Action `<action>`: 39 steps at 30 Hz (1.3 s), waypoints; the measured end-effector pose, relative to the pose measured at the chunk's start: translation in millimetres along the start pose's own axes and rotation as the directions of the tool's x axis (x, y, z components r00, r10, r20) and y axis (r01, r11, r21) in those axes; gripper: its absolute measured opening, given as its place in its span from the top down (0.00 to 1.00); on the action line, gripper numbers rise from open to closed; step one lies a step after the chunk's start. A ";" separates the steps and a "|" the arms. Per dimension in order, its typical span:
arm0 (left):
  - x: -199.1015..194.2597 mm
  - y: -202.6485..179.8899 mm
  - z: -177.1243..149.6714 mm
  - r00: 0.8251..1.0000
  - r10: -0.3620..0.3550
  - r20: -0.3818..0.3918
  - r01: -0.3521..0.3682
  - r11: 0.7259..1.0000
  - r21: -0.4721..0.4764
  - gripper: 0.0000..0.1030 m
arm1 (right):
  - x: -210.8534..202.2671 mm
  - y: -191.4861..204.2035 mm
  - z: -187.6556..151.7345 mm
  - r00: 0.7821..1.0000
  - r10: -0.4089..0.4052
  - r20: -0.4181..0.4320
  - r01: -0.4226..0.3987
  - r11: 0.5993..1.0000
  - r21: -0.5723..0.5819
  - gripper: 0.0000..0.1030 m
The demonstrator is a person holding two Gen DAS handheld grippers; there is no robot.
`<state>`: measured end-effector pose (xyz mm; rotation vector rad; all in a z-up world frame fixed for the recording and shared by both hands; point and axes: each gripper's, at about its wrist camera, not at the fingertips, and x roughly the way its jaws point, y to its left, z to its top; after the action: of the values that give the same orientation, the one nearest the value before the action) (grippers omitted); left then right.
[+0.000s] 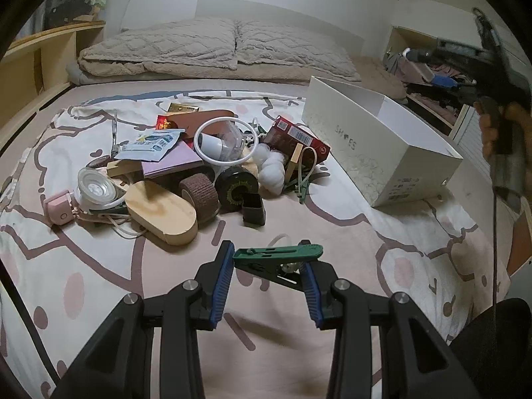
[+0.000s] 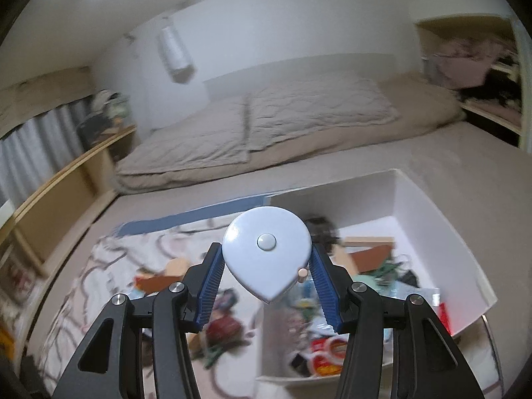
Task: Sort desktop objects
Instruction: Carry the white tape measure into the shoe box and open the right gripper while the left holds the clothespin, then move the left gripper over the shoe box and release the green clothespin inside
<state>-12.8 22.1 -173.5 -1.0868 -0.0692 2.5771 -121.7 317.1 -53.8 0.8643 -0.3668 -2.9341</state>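
Left gripper [image 1: 267,259] is clamped on a green clothes peg [image 1: 277,256], held above the patterned bedsheet [image 1: 99,282], w/ the clutter pile [image 1: 186,166] just beyond. Right gripper [image 2: 266,266] is clamped on a white teardrop tape measure [image 2: 266,252] over the open white shoebox [image 2: 432,219], already part-filled.

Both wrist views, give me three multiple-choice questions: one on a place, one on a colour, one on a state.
1. Where does the white shoe box stand relative to the pile?
A. right of it
B. left of it
C. on top of it

2. What colour is the clothespin in the left gripper?
A. red
B. green
C. yellow

3. What is the right gripper doing?
A. open and empty
B. shut on a teardrop-shaped tape measure
C. shut on a wooden block

Answers: 1 A, the box stands right of the clutter; 2 B, it is plainly green; 3 B, both pads press its sides.
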 end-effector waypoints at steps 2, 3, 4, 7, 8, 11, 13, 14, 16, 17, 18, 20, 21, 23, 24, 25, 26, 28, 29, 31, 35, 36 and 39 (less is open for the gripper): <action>-1.3 -1.3 0.7 1.000 0.002 0.008 -0.002 1.000 0.010 0.62 | 10.1 -13.3 -0.4 0.999 -0.042 -0.026 0.043 0.999 0.025 0.48; -1.9 -1.9 1.1 1.000 0.003 0.010 -0.003 1.000 0.014 0.62 | 14.8 -18.2 -1.8 0.997 -0.067 -0.042 0.068 0.997 0.032 0.48; -2.5 -2.9 1.1 1.000 0.003 0.012 -0.003 1.000 0.020 0.62 | 21.8 -25.4 -4.6 0.993 -0.097 -0.066 0.100 0.994 0.038 0.48; -3.0 -5.1 1.5 1.000 -0.003 0.013 0.003 1.000 0.024 0.62 | 38.6 -38.7 -11.2 0.983 -0.128 -0.130 0.135 0.990 0.047 0.48; -2.7 -6.0 1.7 1.000 -0.009 0.013 0.009 1.000 0.023 0.62 | 46.8 -43.6 -16.3 0.975 -0.143 -0.168 0.152 0.987 0.042 0.48; -2.5 -9.5 2.2 1.000 -0.013 0.014 0.013 0.999 0.033 0.62 | 63.0 -47.1 -25.9 0.954 -0.187 -0.233 0.195 0.981 0.013 0.48; -2.0 -12.2 2.0 1.000 -0.012 0.013 0.012 0.999 0.044 0.62 | 69.2 -46.7 -31.7 0.943 -0.198 -0.268 0.203 0.979 -0.009 0.48; -1.8 -13.4 1.7 1.000 -0.013 0.012 0.012 0.999 0.049 0.62 | 74.8 -45.9 -36.1 0.932 -0.204 -0.300 0.205 0.978 -0.030 0.48; -2.2 -14.6 1.3 1.000 -0.014 0.010 0.014 0.998 0.054 0.62 | 80.7 -44.9 -40.4 0.917 -0.212 -0.337 0.207 0.977 -0.053 0.48; -2.9 -15.0 1.0 1.000 -0.012 0.010 0.012 0.998 0.054 0.62 | 83.0 -43.8 -41.8 0.911 -0.215 -0.352 0.206 0.977 -0.062 0.48; -4.0 -15.7 1.1 1.000 -0.014 0.011 0.013 0.998 0.054 0.62 | 85.7 -42.8 -44.4 0.903 -0.217 -0.370 0.205 0.976 -0.072 0.48; -6.6 -16.9 1.8 1.000 -0.021 0.015 0.020 0.999 0.051 0.62 | 89.5 -41.9 -47.9 0.891 -0.216 -0.399 0.201 0.976 -0.081 0.48; -8.4 -18.2 2.6 1.000 -0.024 0.018 0.023 0.998 0.050 0.62 | 90.7 -42.6 -48.5 0.889 -0.214 -0.405 0.199 0.977 -0.079 0.48; -10.1 -20.8 4.6 0.999 -0.030 0.022 0.029 0.998 0.050 0.62 | 93.6 -41.4 -48.3 0.882 -0.210 -0.421 0.195 0.978 -0.079 0.48; -10.8 -23.2 6.1 0.999 -0.035 0.022 0.034 0.998 0.052 0.62 | 94.9 -40.7 -48.0 0.879 -0.212 -0.428 0.196 0.977 -0.082 0.48; -11.4 -25.2 6.9 0.999 -0.039 0.022 0.038 0.998 0.052 0.62 | 97.3 -40.1 -48.0 0.874 -0.216 -0.435 0.198 0.976 -0.088 0.48; -11.5 -27.6 8.8 0.999 -0.046 0.023 0.045 0.998 0.050 0.62 | 98.5 -39.1 -48.5 0.869 -0.227 -0.440 0.202 0.974 -0.103 0.48; -11.1 -31.8 12.2 0.998 -0.059 0.023 0.058 0.997 0.046 0.62 | 101.0 -38.3 -49.2 0.864 -0.235 -0.446 0.205 0.972 -0.116 0.36; -11.0 -33.4 13.2 0.998 -0.062 0.023 0.061 0.997 0.046 0.62 | 100.9 -38.2 -49.8 0.866 -0.229 -0.444 0.196 0.973 -0.120 0.27; -10.7 -38.1 16.2 0.997 -0.069 0.023 0.068 0.997 0.049 0.62 | 98.1 -37.2 -49.4 0.881 -0.213 -0.422 0.180 0.977 -0.118 0.14; -7.8 -50.0 25.2 0.996 -0.081 0.028 0.079 0.995 0.060 0.62 | 85.1 -40.8 -41.2 0.910 -0.175 -0.376 0.159 0.984 -0.074 0.14; -6.3 -54.2 28.7 0.996 -0.088 0.030 0.086 0.994 0.062 0.62 | 82.2 -42.7 -39.8 0.916 -0.163 -0.367 0.153 0.987 -0.056 0.14; -1.7 -68.0 40.4 0.993 -0.112 0.039 0.109 0.991 0.075 0.62 | 68.8 -51.5 -36.7 0.935 -0.128 -0.330 0.139 0.990 0.007 0.14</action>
<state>-20.3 89.0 -131.9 -0.9730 -0.0439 2.4844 -159.3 350.8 -132.5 1.4087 -0.3414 -2.8301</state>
